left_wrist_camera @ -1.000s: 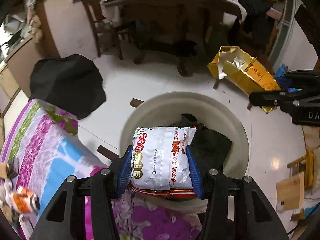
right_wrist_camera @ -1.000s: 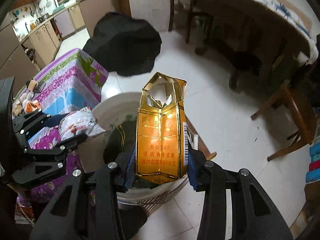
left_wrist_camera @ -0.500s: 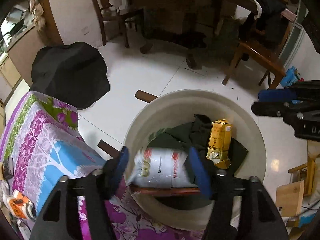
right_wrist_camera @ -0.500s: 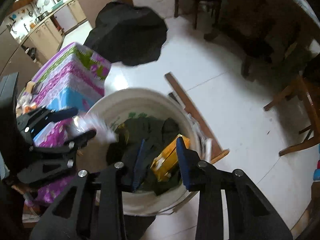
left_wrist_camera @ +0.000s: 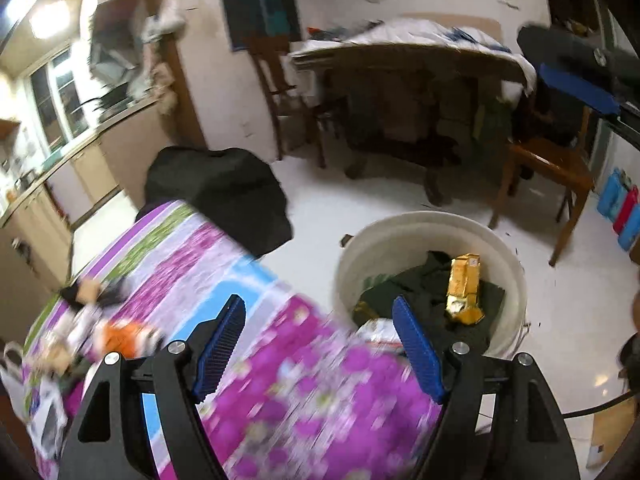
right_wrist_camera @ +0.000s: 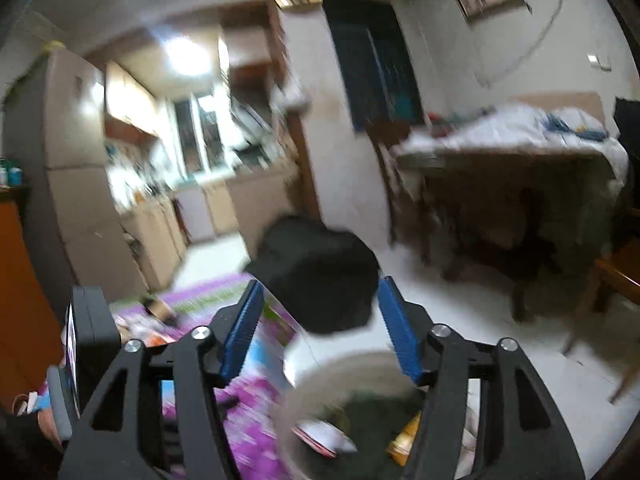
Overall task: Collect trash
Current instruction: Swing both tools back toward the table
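Both the left gripper (left_wrist_camera: 318, 342) and right gripper (right_wrist_camera: 318, 326) gape empty above the white bin (left_wrist_camera: 516, 276), where the gold carton (left_wrist_camera: 464, 288) and snack bag (right_wrist_camera: 324, 436) lie, floral-clothed table (left_wrist_camera: 280, 380) just beside it.

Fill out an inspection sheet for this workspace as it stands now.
Surface: floral purple tablecloth, blurred by motion; white tiled floor beyond.
Job's things: gold carton and white snack bag lie in the white bin, on a dark liner.
Clutter: small items at the table's far end, an orange one among them, too blurred to name.
Grippers: left tongs open, empty; right tongs open, empty.
Cables: one dark cord on the floor at right.
Surroundings: black bag, wooden chair, covered table, kitchen counter.
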{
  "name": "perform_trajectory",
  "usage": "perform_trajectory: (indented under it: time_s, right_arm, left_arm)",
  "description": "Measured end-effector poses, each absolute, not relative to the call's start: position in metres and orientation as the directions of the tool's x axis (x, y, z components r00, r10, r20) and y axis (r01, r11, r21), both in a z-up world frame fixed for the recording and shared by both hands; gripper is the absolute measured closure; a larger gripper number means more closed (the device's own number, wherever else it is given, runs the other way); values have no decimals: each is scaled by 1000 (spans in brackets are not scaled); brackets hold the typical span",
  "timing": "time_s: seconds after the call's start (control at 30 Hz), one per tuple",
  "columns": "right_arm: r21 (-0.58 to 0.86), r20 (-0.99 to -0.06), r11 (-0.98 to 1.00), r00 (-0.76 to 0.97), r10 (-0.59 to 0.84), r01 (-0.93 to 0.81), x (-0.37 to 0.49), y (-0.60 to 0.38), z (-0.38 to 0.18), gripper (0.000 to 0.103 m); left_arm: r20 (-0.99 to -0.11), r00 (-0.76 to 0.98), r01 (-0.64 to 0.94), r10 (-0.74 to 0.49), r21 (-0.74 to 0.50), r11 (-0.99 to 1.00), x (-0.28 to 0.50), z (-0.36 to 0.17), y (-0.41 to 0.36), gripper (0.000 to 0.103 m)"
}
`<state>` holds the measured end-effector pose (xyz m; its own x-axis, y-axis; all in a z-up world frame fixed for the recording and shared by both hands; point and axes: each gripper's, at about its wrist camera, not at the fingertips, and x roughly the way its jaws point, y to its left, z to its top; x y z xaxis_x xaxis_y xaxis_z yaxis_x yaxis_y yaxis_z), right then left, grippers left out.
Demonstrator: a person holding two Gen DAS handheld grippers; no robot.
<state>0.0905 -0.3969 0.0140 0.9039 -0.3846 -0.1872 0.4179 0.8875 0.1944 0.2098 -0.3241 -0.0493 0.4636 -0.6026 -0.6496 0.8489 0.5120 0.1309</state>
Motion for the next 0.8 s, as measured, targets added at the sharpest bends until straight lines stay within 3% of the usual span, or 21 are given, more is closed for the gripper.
perform_trajectory:
  time_s: [0.13, 0.23, 0.3, 0.37, 0.47, 0.6, 0.8]
  right_arm:
    - [192, -46, 929, 948, -313, 316, 108, -353, 30, 31]
    - [200, 44, 946, 962, -269, 256, 113, -325, 48, 18]
    - [211, 91, 954, 968, -236, 212, 113, -311, 60, 7]
    - [214, 111, 956, 968, -227, 200, 113, -303, 70, 5]
    - [220, 88, 958, 974, -208, 184, 112, -295, 76, 5]
    - [289, 2, 945, 987, -158, 150, 131, -293, 72, 5]
    - [380, -124, 923, 992, -17, 63, 151, -276, 46, 5]
  left_arm:
    - [-608, 497, 789, -620, 19, 614, 219, -29, -269, 27]
    - [-580, 523, 747, -625, -41, 663, 223, -13, -233, 27]
    - [-556, 557, 722, -617, -42, 690, 221, -4, -208, 27]
    - [-526, 604, 697, -599, -16, 717, 216, 1, -182, 27]
    - [-510, 638, 662, -577, -20, 749, 216, 1, -146, 26]
    - [-563, 633, 586, -532, -102, 804, 234, -10, -104, 26]
    - [-533, 712, 501, -457, -72, 863, 239, -12, -66, 26]
